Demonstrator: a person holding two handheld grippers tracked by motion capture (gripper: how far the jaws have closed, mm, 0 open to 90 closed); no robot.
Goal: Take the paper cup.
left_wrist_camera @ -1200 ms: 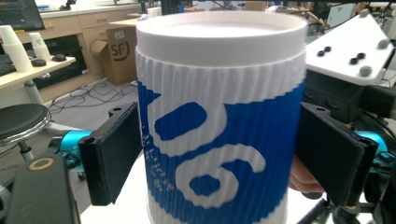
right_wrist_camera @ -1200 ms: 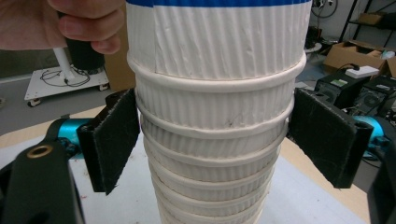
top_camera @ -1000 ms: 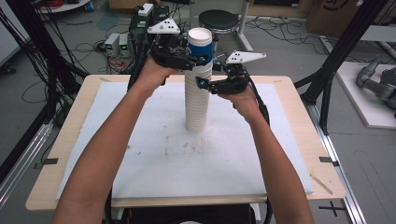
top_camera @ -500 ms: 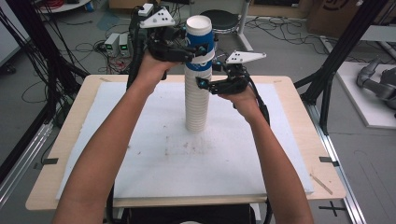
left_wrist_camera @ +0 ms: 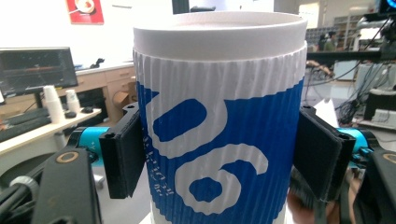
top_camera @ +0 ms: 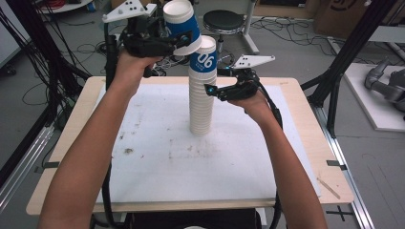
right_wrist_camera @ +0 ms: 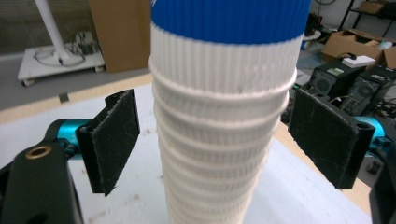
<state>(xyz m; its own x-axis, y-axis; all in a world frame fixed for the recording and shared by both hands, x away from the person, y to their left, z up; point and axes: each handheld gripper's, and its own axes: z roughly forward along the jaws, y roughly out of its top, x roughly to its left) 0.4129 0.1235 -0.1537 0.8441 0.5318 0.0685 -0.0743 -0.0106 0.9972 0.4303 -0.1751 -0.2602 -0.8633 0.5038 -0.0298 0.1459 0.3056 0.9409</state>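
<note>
The left gripper (top_camera: 184,40) clamps a cup (top_camera: 181,24) above the stack (top_camera: 201,95) on the tabletop (top_camera: 153,157). The right gripper (top_camera: 214,90) brackets the stack, jaws apparently apart; unsteadied, a knock could topple it.

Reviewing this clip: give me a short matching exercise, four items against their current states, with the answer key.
Items:
1. left gripper
2. right gripper
3. lifted cup
4. cup stack

States:
A. standing upright on the white mat
B. jaws pressed on a cup's sides
C. tilted in the air, off the stack
D. jaws either side of the stack, with gaps

Pairs: 1-B, 2-D, 3-C, 4-A
</note>
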